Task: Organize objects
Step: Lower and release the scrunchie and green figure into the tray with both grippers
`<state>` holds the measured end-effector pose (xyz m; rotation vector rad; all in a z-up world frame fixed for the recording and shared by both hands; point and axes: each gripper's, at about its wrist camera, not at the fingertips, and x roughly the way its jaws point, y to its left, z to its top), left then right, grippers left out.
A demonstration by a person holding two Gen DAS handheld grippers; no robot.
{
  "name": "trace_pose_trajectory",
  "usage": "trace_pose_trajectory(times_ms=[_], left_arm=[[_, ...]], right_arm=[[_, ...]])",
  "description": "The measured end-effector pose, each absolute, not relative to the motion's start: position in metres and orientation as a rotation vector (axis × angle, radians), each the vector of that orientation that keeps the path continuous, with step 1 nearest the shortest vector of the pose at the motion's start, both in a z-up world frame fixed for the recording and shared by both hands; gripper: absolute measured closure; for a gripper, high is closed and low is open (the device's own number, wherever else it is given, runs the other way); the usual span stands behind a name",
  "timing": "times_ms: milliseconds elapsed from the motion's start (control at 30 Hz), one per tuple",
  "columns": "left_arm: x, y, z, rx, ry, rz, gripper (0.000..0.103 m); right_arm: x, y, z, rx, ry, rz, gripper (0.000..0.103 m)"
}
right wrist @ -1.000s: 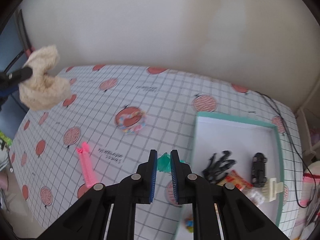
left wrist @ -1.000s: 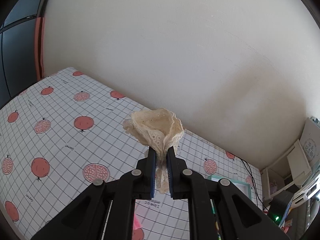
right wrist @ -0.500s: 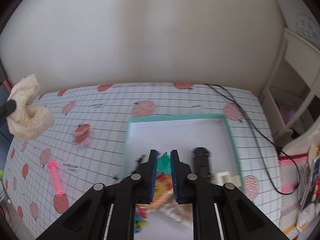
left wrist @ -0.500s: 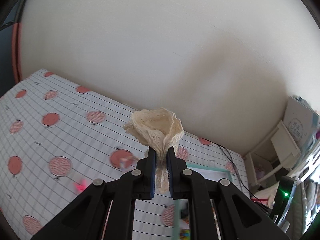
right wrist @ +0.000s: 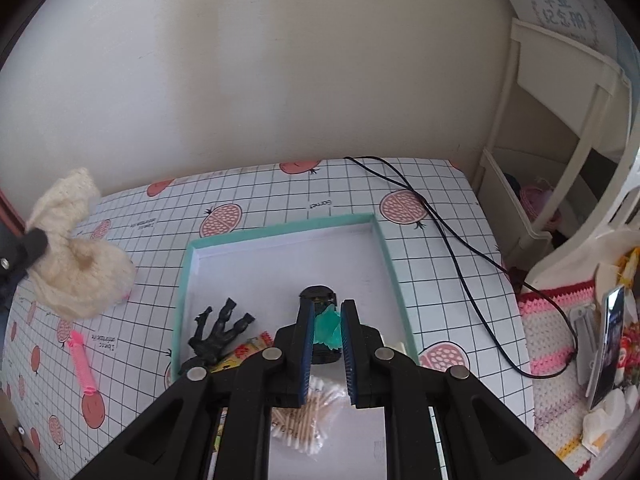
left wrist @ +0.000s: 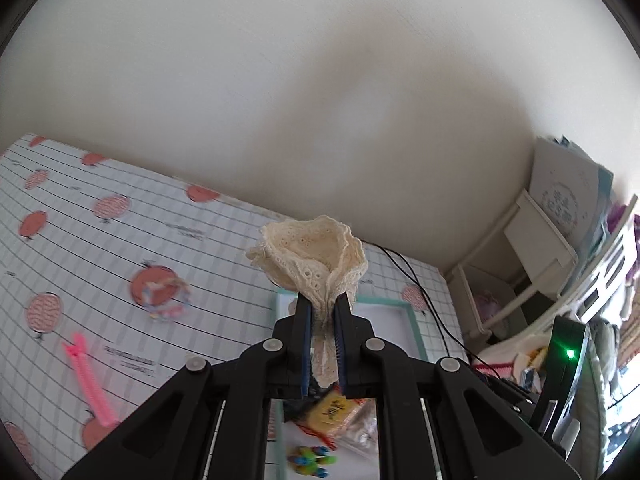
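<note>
My left gripper is shut on a cream lace cloth, held in the air over the patterned table; the same cloth shows at the left of the right wrist view. My right gripper is shut on a small green translucent piece and hovers above the teal-rimmed white tray. In the tray lie a black toy hand, a black toy car, a snack packet and a bag of cotton swabs.
On the table, left of the tray, lie a pink zipper and a beaded bracelet. A black cable runs across the table's right side. White shelving and a phone on a stand crowd the right edge.
Both grippers have swung right. The right one came from the open table to above the tray's contents; the left one carried the cloth toward the tray. Both stayed shut.
</note>
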<state>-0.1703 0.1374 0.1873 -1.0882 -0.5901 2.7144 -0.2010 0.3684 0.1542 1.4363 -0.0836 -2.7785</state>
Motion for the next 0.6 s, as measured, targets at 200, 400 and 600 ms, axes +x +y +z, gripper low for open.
trace_pose_trajectory(times_ms=[200, 400, 600], left_arm=[[-0.174, 0.168, 0.17, -1.108, -0.508, 2.675, 0.093], [-0.179, 0.19, 0.149, -1.144, -0.473, 2.641, 0.093], [-0.184, 0.198, 0.129, -1.172, -0.491, 2.611, 0.093]], right_arm=[[-0.203, 0.374, 0.148, 1.444, -0.1, -2.777, 0.089], [-0.204, 0.374, 0.14, 1.426, -0.127, -2.769, 0.089], [-0.203, 0.369, 0.135, 1.352, -0.184, -2.761, 0.088]])
